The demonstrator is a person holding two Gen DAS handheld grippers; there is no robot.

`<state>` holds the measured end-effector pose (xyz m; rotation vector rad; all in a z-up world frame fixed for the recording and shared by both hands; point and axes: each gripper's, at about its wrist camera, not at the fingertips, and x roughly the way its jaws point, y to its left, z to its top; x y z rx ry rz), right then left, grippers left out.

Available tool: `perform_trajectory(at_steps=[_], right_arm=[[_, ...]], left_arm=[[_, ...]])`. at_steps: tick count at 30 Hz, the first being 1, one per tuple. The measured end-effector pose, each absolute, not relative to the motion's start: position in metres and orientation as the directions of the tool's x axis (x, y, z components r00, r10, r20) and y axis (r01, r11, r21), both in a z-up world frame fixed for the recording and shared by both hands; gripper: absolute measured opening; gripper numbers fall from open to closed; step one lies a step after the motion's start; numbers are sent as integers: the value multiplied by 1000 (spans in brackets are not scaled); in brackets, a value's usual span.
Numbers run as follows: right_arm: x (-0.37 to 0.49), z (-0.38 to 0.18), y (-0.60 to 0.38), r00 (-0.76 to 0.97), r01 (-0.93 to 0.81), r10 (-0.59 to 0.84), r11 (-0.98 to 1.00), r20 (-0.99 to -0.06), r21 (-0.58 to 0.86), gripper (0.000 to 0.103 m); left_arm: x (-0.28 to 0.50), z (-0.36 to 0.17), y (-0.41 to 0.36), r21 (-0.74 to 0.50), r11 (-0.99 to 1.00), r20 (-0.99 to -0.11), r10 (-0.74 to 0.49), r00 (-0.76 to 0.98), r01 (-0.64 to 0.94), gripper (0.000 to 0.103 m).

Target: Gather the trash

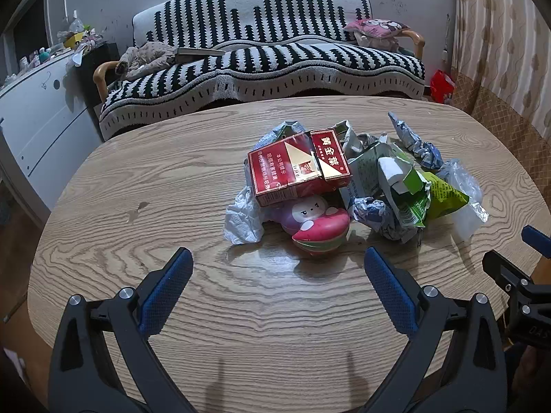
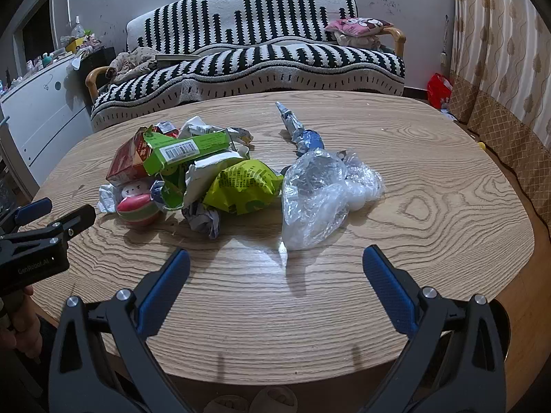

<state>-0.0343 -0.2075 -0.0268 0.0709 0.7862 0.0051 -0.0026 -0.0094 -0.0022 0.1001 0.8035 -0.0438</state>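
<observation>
A heap of trash lies on the oval wooden table (image 1: 137, 179). In the left wrist view a red cigarette pack (image 1: 296, 168) tops it, over a pink mushroom toy (image 1: 320, 223), a white tissue (image 1: 242, 220), green cartons (image 1: 413, 186) and crumpled foil (image 1: 378, 216). My left gripper (image 1: 279, 261) is open and empty, just short of the toy. In the right wrist view a clear plastic bag (image 2: 316, 199) lies nearest, beside a yellow-green wrapper (image 2: 248, 186), a green box (image 2: 186, 149) and a blue foil twist (image 2: 299, 130). My right gripper (image 2: 275, 261) is open and empty before the bag.
A black-and-white striped sofa (image 1: 261, 58) stands behind the table, with a pink pillow (image 1: 375, 29). A white cabinet (image 1: 38, 110) stands at the left. A red bag (image 1: 440, 86) lies on the floor by the curtain at the right. The left gripper (image 2: 41, 234) shows at the right wrist view's left edge.
</observation>
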Motion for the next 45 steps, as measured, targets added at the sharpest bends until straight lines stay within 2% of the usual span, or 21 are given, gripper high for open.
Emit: perform_trajectory(at_steps=[32, 33, 37, 45], right_arm=[[-34, -27, -208, 702, 20, 34, 998, -711, 68, 97], [-34, -27, -209, 701, 20, 34, 998, -713, 68, 97], [-33, -28, -221, 692, 39, 33, 996, -721, 83, 97], [-7, -41, -244, 626, 46, 109, 983, -772, 176, 97]], left_arm=[[-4, -9, -5, 80, 995, -728, 22, 686, 52, 97], [-2, -9, 2, 85, 996, -732, 45, 679, 26, 97], [7, -17, 32, 14, 1000, -770, 8, 638, 4, 97], [38, -39, 47, 71, 994, -813, 8, 583, 85, 97]])
